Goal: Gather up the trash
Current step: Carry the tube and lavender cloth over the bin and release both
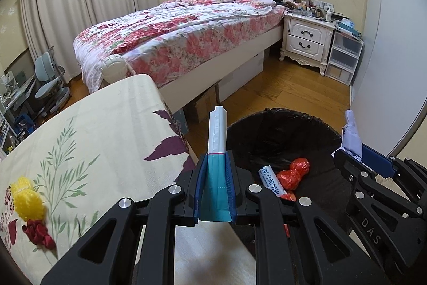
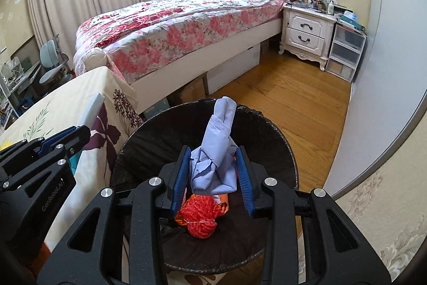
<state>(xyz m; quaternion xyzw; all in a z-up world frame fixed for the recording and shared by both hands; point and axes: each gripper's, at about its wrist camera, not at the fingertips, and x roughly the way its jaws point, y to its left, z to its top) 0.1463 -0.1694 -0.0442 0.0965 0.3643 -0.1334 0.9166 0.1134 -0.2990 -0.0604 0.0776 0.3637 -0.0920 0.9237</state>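
Note:
My left gripper (image 1: 216, 164) is shut on a teal and white folded packet (image 1: 217, 148), held at the table's edge beside the bin. My right gripper (image 2: 213, 164) holds crumpled pale blue paper (image 2: 216, 151) over the black-lined trash bin (image 2: 269, 135); its jaws stand fairly wide, touching the paper's sides. It also shows in the left wrist view (image 1: 355, 151). Inside the bin (image 1: 307, 122) lie red mesh trash (image 2: 200, 213) and a white printed packet (image 1: 271, 179). On the floral tablecloth (image 1: 106, 140) lie a yellow mesh wad (image 1: 26, 199) and a dark red wad (image 1: 38, 233).
A bed (image 1: 181, 36) with a floral quilt stands behind the table and bin. Cardboard boxes (image 1: 205, 103) sit under it. A white nightstand (image 1: 307, 42) and clear drawers (image 1: 344, 58) stand at the back right. Wooden floor (image 2: 293, 98) lies beyond the bin. A wardrobe door (image 2: 387, 44) is on the right.

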